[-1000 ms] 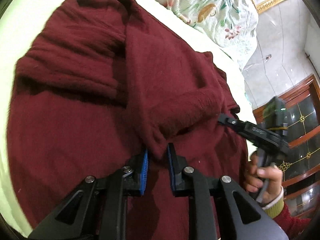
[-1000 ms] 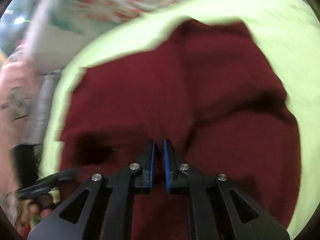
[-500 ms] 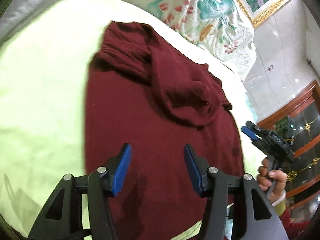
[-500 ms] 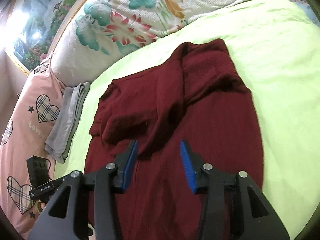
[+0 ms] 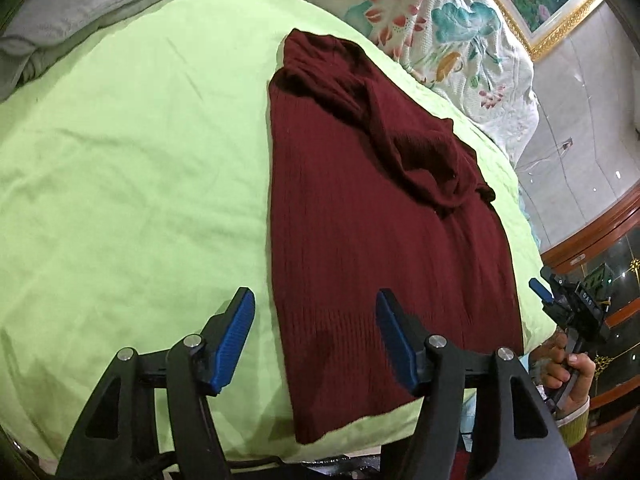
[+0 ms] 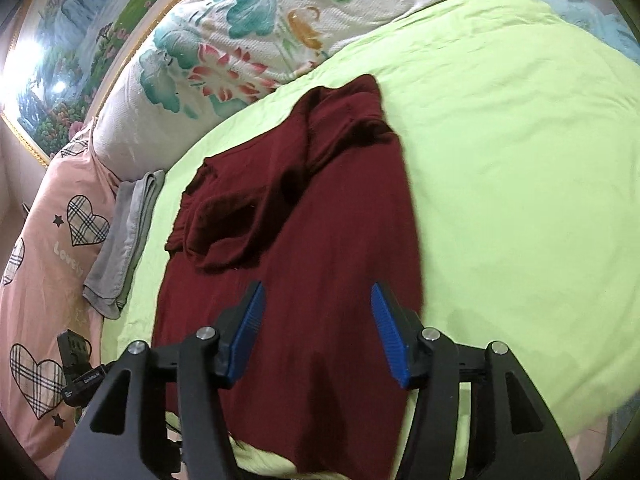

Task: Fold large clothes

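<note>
A dark red knit sweater (image 5: 360, 208) lies lengthwise on the light green bed sheet (image 5: 140, 160), its sleeves folded in over the upper body. It also shows in the right wrist view (image 6: 320, 240). My left gripper (image 5: 314, 340) is open and empty, held above the sweater's near left hem. My right gripper (image 6: 316, 332) is open and empty above the sweater's lower middle. The right gripper shows at the right edge of the left wrist view (image 5: 568, 304), held in a hand, off the bed's edge.
A floral quilt (image 6: 248, 40) lies along the head of the bed. A folded grey cloth (image 6: 128, 236) and a pink heart-print pillow (image 6: 48, 264) lie on the left side. A wooden cabinet (image 5: 608, 248) stands past the bed's right edge.
Both grippers let go of the sleeve fabric, opened wide and pulled back from the sweater toward the near edge of the bed. The folded sleeves now lie on the sweater.
</note>
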The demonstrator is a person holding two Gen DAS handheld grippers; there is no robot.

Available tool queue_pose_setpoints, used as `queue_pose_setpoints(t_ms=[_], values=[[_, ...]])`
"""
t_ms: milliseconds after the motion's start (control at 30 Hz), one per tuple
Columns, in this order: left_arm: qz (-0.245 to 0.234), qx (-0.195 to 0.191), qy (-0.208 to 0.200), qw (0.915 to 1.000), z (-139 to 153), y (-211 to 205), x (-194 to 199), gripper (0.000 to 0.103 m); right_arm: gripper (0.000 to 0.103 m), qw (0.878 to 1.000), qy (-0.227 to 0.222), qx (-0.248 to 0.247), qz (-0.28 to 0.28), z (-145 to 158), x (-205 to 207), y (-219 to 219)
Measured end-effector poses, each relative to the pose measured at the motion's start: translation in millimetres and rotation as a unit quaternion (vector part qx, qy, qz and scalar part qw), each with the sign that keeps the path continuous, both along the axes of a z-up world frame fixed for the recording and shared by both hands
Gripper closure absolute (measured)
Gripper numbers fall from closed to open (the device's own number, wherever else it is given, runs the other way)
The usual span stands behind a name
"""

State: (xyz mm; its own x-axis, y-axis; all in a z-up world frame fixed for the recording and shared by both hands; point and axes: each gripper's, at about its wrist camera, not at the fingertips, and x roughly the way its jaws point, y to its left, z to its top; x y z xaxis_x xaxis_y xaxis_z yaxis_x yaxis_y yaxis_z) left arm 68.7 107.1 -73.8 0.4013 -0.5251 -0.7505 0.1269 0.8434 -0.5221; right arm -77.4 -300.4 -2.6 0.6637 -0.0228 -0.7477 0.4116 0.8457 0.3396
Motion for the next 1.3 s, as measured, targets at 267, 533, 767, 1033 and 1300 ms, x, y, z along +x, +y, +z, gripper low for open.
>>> queue_pose_setpoints(t_ms=[267,533,767,1033,1300], values=[[-0.021,-0.003,0.012,0.9997,-10,-13,-10,0.030,0.046,0.999,0.014,0.038,-0.006,-17,-29,-21],[-0.051,-0.016,0.016,0.9984,-13,-24,-8,0.029,0.047,0.991,0.005,0.122,0.051,-51,-32,-14],[-0.054,-0.077,0.037,0.9948,-18,-10,10,0.030,0.047,0.981,-0.025,0.180,0.072,-52,-33,-24],[-0.069,-0.134,0.043,0.9876,-24,-11,3,0.036,0.053,0.977,-0.016,0.187,0.105,-57,-26,-11],[-0.058,-0.149,0.061,0.9853,-37,-12,-5,0.082,0.086,0.975,-0.004,0.204,0.088,-71,-34,-23]])
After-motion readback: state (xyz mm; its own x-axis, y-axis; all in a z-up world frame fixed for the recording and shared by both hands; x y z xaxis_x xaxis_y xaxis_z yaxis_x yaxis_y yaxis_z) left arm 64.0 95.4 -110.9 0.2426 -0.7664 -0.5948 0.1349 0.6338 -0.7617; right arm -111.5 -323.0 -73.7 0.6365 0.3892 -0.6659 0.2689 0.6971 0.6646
